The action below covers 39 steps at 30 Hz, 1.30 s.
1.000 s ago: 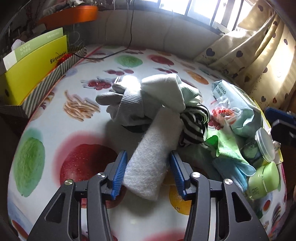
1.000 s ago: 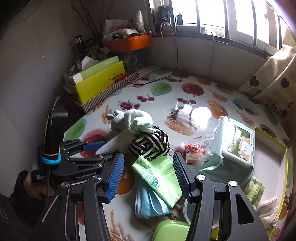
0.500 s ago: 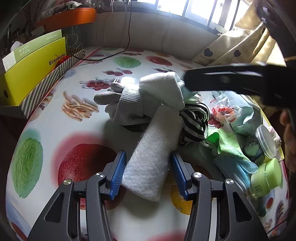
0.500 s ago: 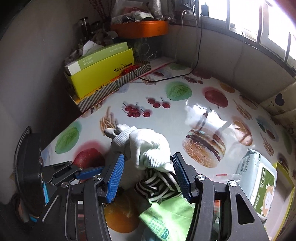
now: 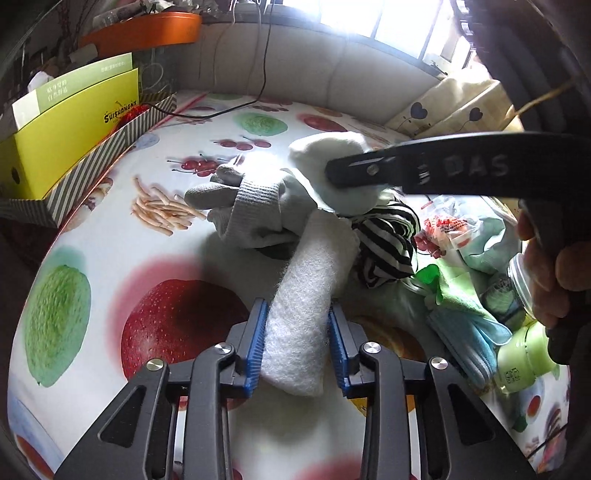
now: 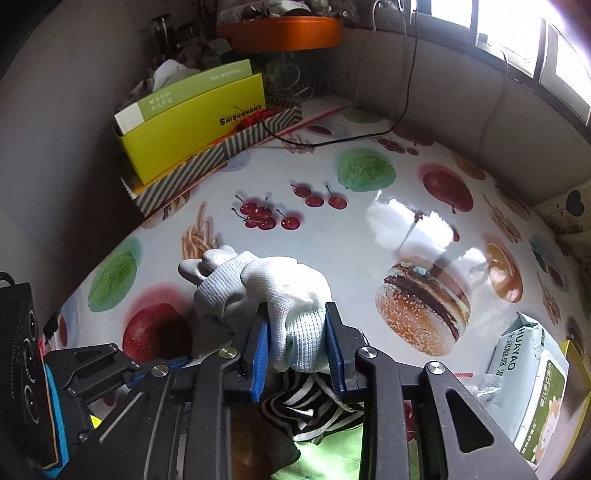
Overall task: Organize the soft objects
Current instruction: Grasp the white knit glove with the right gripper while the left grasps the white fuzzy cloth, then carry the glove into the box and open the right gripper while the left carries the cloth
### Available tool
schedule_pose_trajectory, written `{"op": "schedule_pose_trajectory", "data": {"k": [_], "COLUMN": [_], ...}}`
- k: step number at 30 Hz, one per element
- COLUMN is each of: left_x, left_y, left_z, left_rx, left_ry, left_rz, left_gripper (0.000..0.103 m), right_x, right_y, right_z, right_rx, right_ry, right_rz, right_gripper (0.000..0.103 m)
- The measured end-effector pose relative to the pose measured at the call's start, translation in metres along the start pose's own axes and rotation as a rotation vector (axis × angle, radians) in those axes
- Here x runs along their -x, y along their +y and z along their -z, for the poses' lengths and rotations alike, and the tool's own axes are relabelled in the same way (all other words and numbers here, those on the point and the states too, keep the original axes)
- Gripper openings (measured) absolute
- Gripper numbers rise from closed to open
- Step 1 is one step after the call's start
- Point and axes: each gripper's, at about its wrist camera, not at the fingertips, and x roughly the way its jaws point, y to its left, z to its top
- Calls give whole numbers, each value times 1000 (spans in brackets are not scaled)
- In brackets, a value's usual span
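Both jaws closing: left gripper (image 5: 296, 334) onto fuzzy white cloth (image 5: 310, 295); right gripper (image 6: 297, 345) onto knit glove (image 6: 291, 295).

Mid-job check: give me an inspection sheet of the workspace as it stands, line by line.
Surface: glossy fruit-and-burger print tablecloth, bare at the far side.
Job's things: fuzzy white folded cloth; white knitted glove on a heap with a black-and-white striped fabric, green cloth and blue cloths.
Clutter: wet-wipes pack, green lidded jar, yellow box in a striped tray.
Grippers: left claw closing, blue pads against the fuzzy cloth; right claw closing, pads against the glove.
Cables: black cable across the far corner.
Surroundings: window, heart-print curtain, orange tray.
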Motion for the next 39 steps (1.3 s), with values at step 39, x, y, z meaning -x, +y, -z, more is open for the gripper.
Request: {"op": "schedule_pose_trajectory", "data": {"k": [39], "left_x": [88], "left_y": [-97], "left_z": [-11], "left_rx": [-82], "left_ry": [-145], "left_rz": [86], "left_gripper": [29], "right_x": [194], "right_y": [-53], "right_z": [149], "right_rx": [-219], "right_ry": [-336], "right_rz": [80], "right_gripper": [26]}}
